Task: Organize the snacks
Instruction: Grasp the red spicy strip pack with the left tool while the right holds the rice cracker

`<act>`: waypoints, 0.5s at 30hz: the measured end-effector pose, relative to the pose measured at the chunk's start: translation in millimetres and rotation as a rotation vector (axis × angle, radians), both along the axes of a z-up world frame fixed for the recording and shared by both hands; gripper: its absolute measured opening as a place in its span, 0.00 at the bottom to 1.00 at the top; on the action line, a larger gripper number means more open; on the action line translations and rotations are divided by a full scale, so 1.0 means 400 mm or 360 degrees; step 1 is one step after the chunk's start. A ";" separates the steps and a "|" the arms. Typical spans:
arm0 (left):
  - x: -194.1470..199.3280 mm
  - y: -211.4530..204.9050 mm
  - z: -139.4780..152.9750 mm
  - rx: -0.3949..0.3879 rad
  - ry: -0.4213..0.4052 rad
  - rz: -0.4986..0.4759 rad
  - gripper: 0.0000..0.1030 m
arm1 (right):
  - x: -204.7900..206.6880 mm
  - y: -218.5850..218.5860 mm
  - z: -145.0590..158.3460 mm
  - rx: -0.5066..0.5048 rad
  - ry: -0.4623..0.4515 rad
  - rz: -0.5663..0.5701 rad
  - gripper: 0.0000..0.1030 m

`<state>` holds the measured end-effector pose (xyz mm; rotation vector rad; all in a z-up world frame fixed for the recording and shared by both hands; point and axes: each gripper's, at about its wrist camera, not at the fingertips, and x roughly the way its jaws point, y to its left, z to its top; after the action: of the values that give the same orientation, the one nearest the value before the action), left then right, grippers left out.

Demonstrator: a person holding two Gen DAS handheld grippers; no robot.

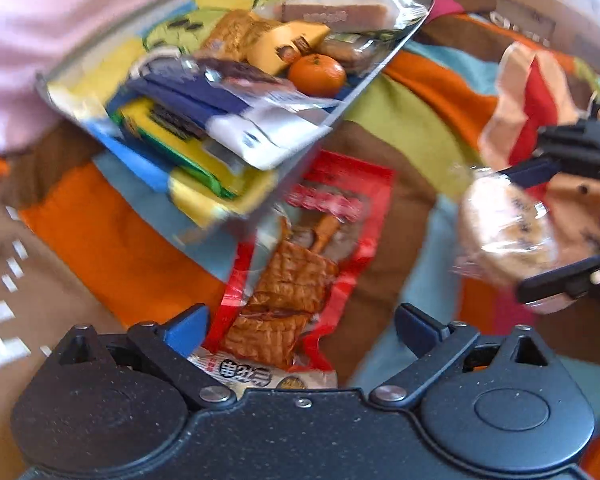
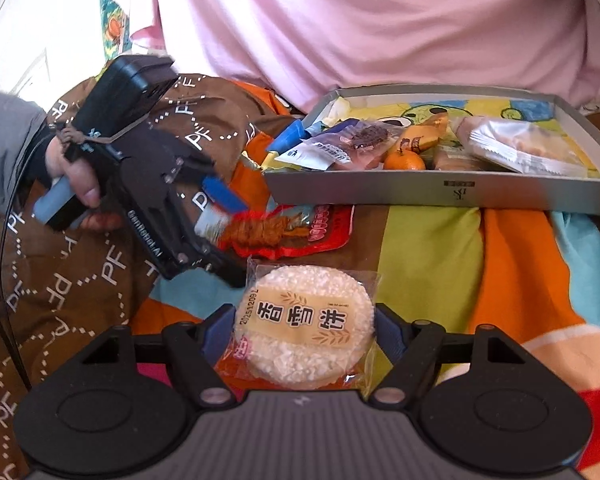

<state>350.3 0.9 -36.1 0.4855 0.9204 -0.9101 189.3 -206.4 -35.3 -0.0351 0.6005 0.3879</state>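
Observation:
In the right wrist view, my right gripper [image 2: 304,332] is shut on a round rice cracker [image 2: 304,324] in a clear wrapper, held above the quilt. My left gripper [image 1: 302,324] is open, its blue pads either side of a red packet of dried tofu [image 1: 300,260] lying on the quilt. The grey snack box [image 2: 420,192] behind holds several wrapped snacks and a mandarin [image 2: 404,160]. The left wrist view, blurred, shows the box [image 1: 374,68] ahead and the right gripper [image 1: 540,226] with the cracker [image 1: 508,232] at the right. The left gripper [image 2: 224,232] shows at the red packet [image 2: 300,228].
Everything lies on a patchwork quilt [image 2: 432,248] of orange, green, blue and brown. A brown lettered cloth [image 2: 80,272] covers the left side. A person in a pink top [image 2: 380,20] sits behind the box; a hand [image 2: 76,176] holds the left gripper.

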 end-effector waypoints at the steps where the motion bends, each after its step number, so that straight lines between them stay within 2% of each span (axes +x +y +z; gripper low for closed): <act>1: -0.011 0.001 -0.003 -0.0021 0.0056 0.0015 0.94 | -0.006 -0.001 0.001 -0.0001 -0.0002 -0.0003 0.75; 3: -0.036 -0.007 -0.009 -0.0020 0.0090 0.0006 0.94 | -0.021 -0.004 0.006 -0.0004 -0.0006 -0.0007 0.75; 8: -0.105 -0.067 -0.034 0.0198 -0.0106 0.0014 0.95 | -0.063 -0.026 0.019 0.0002 -0.0008 -0.0044 0.75; 15: -0.094 -0.111 -0.037 0.0195 -0.0057 0.0184 0.97 | -0.108 -0.058 0.046 0.0057 -0.0034 -0.0093 0.75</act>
<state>312.7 -43.6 -50.8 0.5459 0.9655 -0.7414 146.2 -229.7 -17.0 0.0124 0.5721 0.3412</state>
